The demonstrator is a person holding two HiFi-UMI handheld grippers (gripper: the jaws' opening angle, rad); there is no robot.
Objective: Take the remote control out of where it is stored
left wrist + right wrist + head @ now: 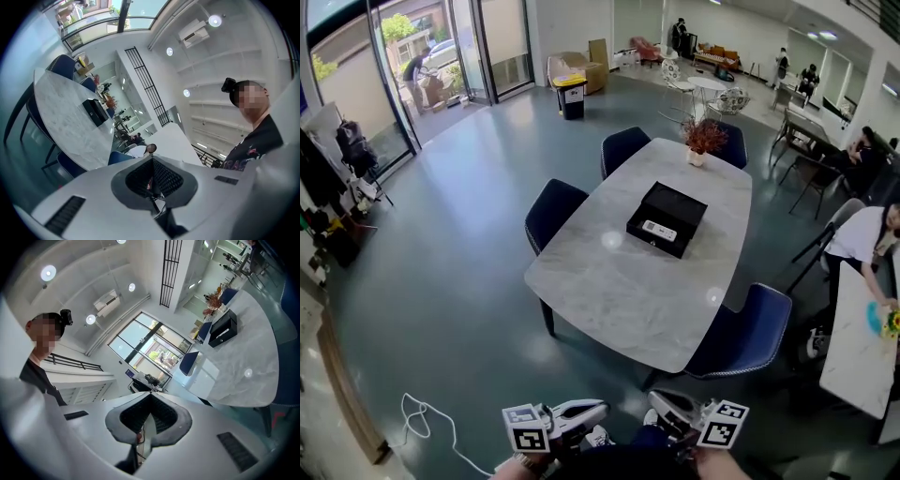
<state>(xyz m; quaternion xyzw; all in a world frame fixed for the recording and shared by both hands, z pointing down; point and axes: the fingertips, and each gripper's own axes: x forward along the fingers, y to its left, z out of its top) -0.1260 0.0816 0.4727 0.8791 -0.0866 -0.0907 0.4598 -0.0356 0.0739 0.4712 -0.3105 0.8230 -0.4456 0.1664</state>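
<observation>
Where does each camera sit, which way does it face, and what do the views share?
Head view: on the person's head, facing forward and down at the marble table and black box; left claw and right claw show at the bottom.
Left gripper view: on the left claw, tilted up toward the ceiling; shut jaws, the person's torso at right.
Right gripper view: on the right claw, likewise facing the ceiling; shut jaws, torso at left.
Shared: all show table and box.

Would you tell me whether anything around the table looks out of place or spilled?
Nothing on the table stands out: the black box lies flat with the remote control at its near end, and the potted plant stands upright. Only a loose white cable trails across the floor.
</observation>
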